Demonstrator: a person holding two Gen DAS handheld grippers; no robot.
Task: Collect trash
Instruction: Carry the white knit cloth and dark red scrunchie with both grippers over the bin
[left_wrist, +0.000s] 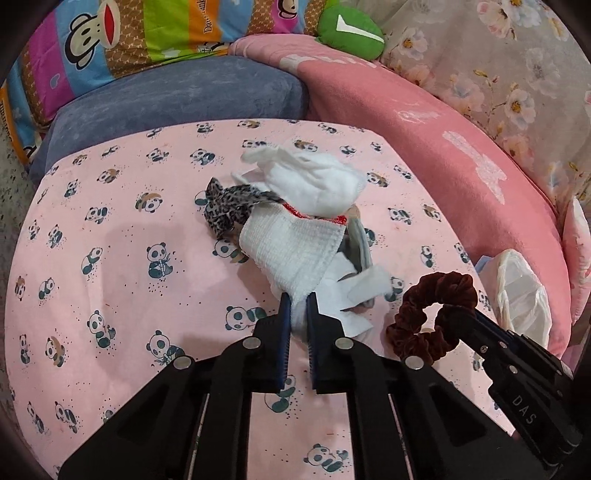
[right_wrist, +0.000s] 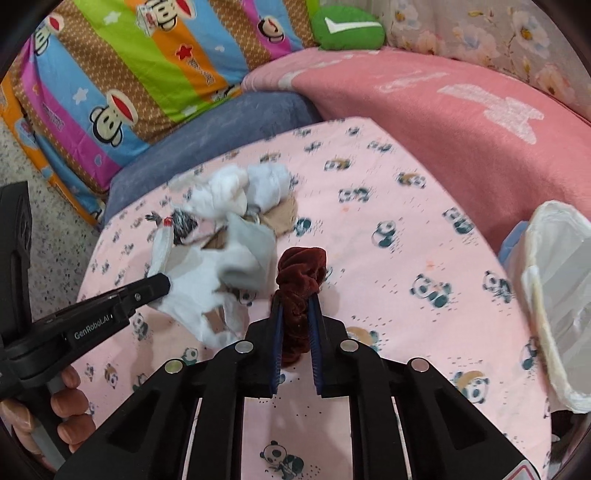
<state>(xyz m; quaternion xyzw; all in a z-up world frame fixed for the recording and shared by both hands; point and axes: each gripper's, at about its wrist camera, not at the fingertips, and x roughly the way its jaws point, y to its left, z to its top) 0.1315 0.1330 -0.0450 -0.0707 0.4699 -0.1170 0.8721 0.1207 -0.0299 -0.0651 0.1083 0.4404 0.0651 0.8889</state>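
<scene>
My left gripper (left_wrist: 298, 301) is shut on a white waffle-textured tissue (left_wrist: 291, 251) at the near end of a trash pile on the pink panda sheet (left_wrist: 110, 258). The pile holds a crumpled white tissue (left_wrist: 314, 184), a leopard-print scrap (left_wrist: 229, 206) and flat paper pieces (left_wrist: 365, 286). My right gripper (right_wrist: 297, 301) is shut on a dark red velvet scrunchie (right_wrist: 301, 273), also seen in the left wrist view (left_wrist: 432, 314). A bin with a white bag liner (right_wrist: 561, 295) stands at the right; it also shows in the left wrist view (left_wrist: 524, 295). The left gripper (right_wrist: 162, 286) touches the pile in the right wrist view.
A blue-grey cushion (left_wrist: 177, 96) and a striped monkey-print pillow (left_wrist: 129, 33) lie behind the sheet. A pink blanket (left_wrist: 424, 122), a green cushion (left_wrist: 351, 31) and floral fabric (left_wrist: 498, 66) rise at the right. Speckled floor (right_wrist: 48, 236) is at the left.
</scene>
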